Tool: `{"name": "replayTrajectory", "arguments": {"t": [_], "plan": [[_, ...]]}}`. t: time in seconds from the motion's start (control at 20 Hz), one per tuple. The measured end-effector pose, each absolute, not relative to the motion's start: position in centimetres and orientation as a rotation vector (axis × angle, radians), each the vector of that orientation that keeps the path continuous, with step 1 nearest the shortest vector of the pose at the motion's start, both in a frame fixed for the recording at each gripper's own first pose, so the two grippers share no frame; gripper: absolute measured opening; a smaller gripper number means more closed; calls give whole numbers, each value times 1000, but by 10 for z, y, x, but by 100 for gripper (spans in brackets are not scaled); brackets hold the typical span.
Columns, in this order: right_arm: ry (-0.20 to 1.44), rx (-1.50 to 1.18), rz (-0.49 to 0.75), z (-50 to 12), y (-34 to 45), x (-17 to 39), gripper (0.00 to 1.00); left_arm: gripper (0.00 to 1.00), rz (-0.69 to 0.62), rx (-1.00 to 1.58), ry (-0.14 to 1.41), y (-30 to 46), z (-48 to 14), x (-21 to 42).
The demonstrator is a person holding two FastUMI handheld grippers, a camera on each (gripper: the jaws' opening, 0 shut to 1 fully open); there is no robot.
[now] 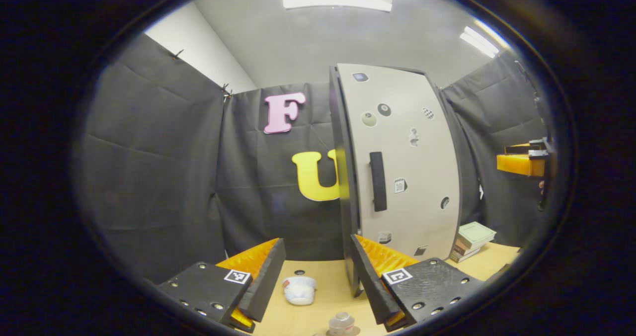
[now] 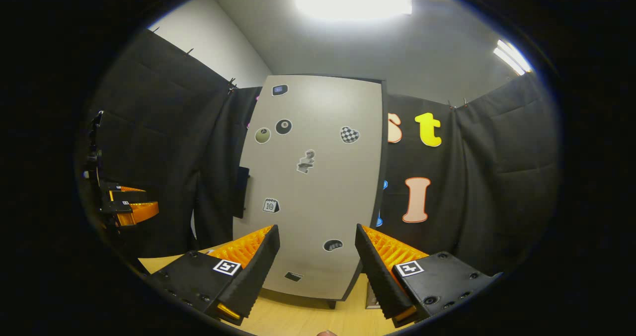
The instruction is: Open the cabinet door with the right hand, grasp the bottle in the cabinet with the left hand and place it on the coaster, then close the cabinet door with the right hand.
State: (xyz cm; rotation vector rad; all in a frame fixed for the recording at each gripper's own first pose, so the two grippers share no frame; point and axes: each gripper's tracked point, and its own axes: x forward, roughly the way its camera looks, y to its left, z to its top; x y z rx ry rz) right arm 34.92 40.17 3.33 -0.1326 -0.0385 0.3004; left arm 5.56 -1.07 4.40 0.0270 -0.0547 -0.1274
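Note:
The tall beige cabinet stands on the wooden table with its door flat against the body. Its dark handle sits near the door's left edge. My left gripper is open and holds nothing, just left of the cabinet's front corner. Below it, a small clear bottle stands on the table, seemingly on a round coaster whose edge barely shows. My right gripper is open and faces the lower door, with the handle off to its left. The right gripper also hangs at the far right, the left gripper at the far left.
A white crumpled object lies on the table ahead of the left gripper. A stack of books rests to the right of the cabinet. Black cloth walls close in the booth on all sides.

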Motion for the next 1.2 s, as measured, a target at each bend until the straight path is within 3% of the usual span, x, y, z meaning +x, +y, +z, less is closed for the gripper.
{"name": "replayTrajectory", "arguments": {"t": [0.5, 1.2], "plan": [[-29, -44, 104, 33, 261, 326, 96, 79, -159, 38, -95, -70, 63, 53], [-21, -59, 132, 28, 248, 335, 96, 79, -59, 87, -79, -39, 67, 36]]}}
